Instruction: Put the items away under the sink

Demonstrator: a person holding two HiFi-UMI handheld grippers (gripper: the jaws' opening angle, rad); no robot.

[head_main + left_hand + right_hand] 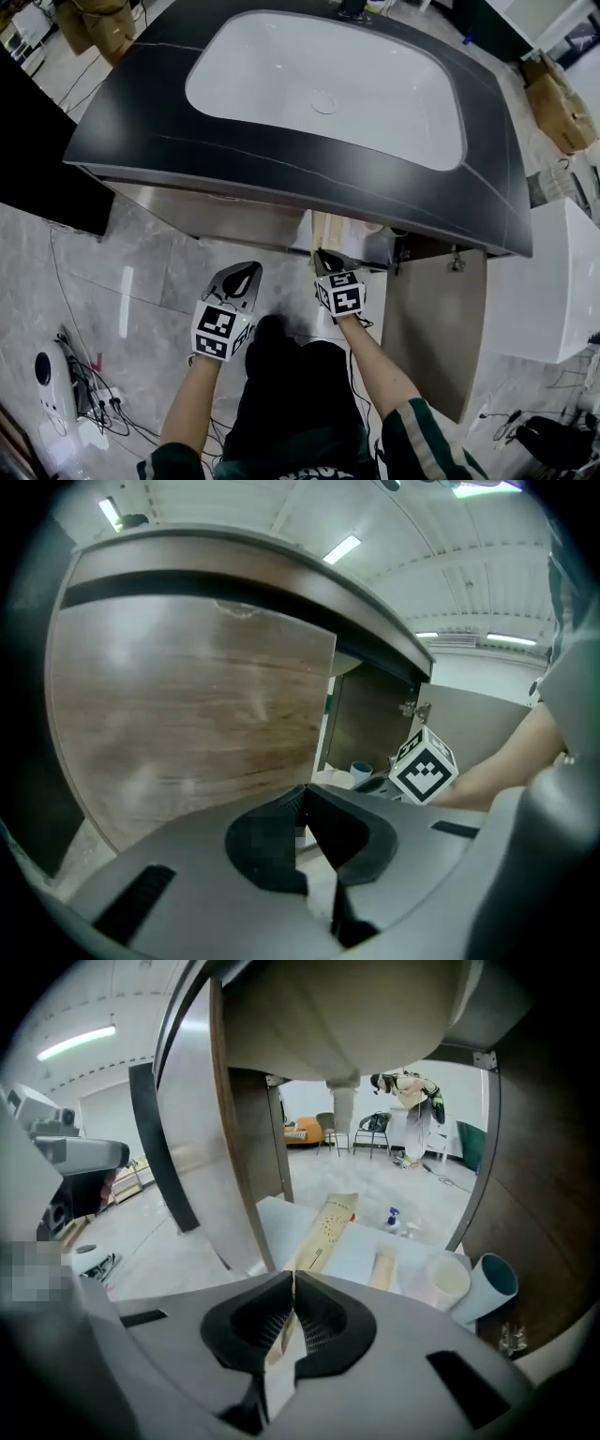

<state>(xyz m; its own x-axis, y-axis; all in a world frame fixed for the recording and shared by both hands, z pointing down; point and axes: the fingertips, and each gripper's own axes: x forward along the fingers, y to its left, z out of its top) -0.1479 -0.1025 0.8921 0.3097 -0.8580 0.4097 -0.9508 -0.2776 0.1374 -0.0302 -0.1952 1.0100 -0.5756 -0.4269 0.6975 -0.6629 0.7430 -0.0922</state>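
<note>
A long beige paper packet [328, 1227] is clamped in my right gripper [292, 1279], which is shut on its near end. The packet's far end reaches onto the white shelf [272, 1218] inside the cabinet under the sink [375, 103]. On that shelf lie a small beige item [382, 1267], a white roll [445, 1279] and a teal cup [494, 1283] on its side. In the head view the right gripper [322, 253] is at the cabinet opening. My left gripper [246, 269] hangs beside it, shut and empty, facing the closed wooden door [187, 714].
The cabinet's right door [436, 328] stands open toward me. A white unit [553, 281] is at the right, cardboard boxes [558, 108] behind it. Cables and a white device [52, 380] lie on the floor at the left. The dark countertop [141, 122] overhangs the cabinet.
</note>
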